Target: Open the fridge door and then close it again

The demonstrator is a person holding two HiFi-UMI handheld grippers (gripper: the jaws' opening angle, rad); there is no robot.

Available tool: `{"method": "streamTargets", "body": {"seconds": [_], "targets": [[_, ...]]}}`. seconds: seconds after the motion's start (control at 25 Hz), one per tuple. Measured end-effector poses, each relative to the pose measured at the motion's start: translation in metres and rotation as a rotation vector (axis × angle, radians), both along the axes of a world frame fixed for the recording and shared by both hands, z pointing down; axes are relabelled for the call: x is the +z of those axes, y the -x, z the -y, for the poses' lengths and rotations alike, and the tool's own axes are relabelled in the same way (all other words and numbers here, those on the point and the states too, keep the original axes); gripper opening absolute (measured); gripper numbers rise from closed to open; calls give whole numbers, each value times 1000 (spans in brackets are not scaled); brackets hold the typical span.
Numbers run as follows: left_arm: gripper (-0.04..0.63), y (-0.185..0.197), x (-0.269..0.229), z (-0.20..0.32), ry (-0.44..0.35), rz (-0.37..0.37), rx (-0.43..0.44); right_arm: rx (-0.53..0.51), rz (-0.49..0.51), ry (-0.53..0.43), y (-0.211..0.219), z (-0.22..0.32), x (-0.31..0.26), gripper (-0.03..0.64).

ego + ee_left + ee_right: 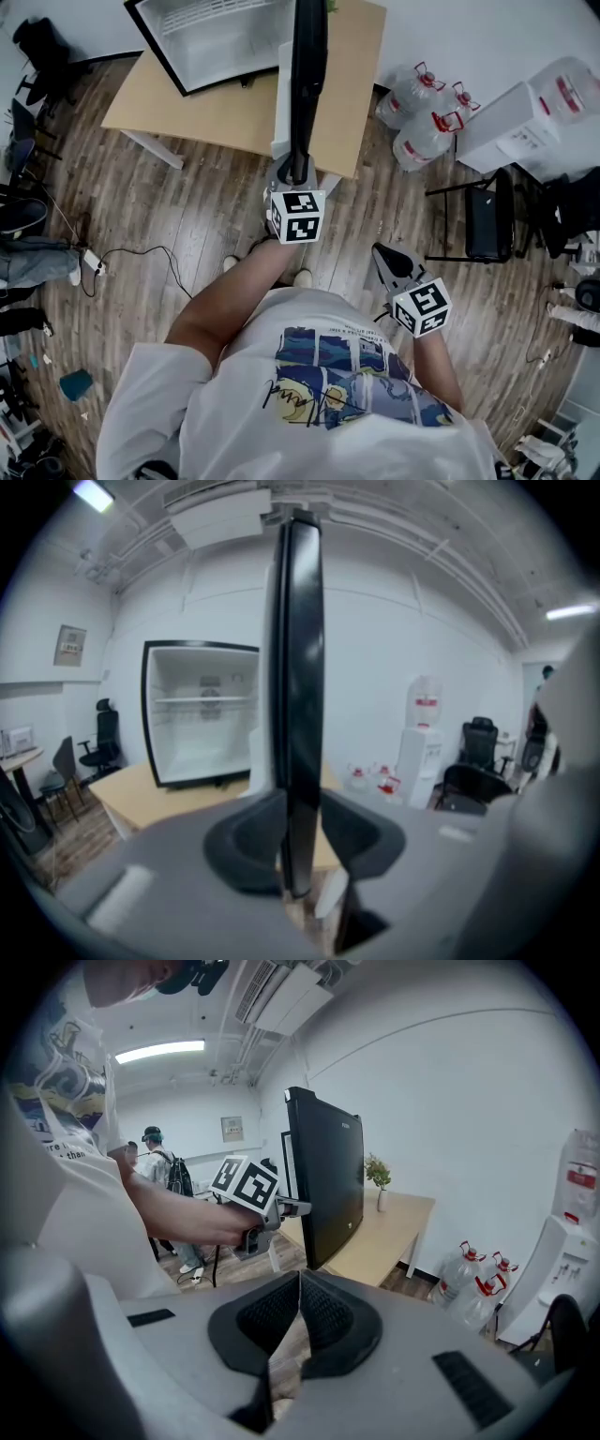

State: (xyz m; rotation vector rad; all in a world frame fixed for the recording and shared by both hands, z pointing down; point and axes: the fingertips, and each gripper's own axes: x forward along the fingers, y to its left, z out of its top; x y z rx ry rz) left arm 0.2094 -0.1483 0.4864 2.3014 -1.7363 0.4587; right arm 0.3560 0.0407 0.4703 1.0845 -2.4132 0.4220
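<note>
A small fridge stands on a wooden table, its white inside open to view. Its black door is swung far out, edge-on toward me. My left gripper is shut on the door's free edge, a pad pressing on each side, low on the door. From the right gripper view I see the door's black face and the left gripper clamped on it. My right gripper hangs lower right, away from the fridge, its jaws shut on nothing.
Several water bottles and a white dispenser stand right of the table. A black chair is at the right. Cables and a power strip lie on the wood floor at the left. A person stands in the background.
</note>
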Motion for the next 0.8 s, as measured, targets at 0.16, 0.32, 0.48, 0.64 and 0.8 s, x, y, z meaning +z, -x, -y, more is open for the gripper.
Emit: {"method": "streamTargets", "body": {"seconds": [0.16, 0.32, 0.48, 0.64, 0.8], "targets": [[121, -15, 1, 1, 3, -10, 4, 6, -5, -2, -6, -2, 0, 14], [120, -28, 0, 1, 8, -22, 6, 14, -7, -1, -10, -5, 0, 14], [118, -40, -1, 2, 12, -30, 19, 28, -7, -1, -15, -9, 0, 14], [117, -52, -1, 3, 17, -37, 32, 40, -10, -1, -20, -13, 0, 14], [114, -64, -2, 4, 24, -45, 48, 52, -11, 1, -23, -16, 0, 14]]}}
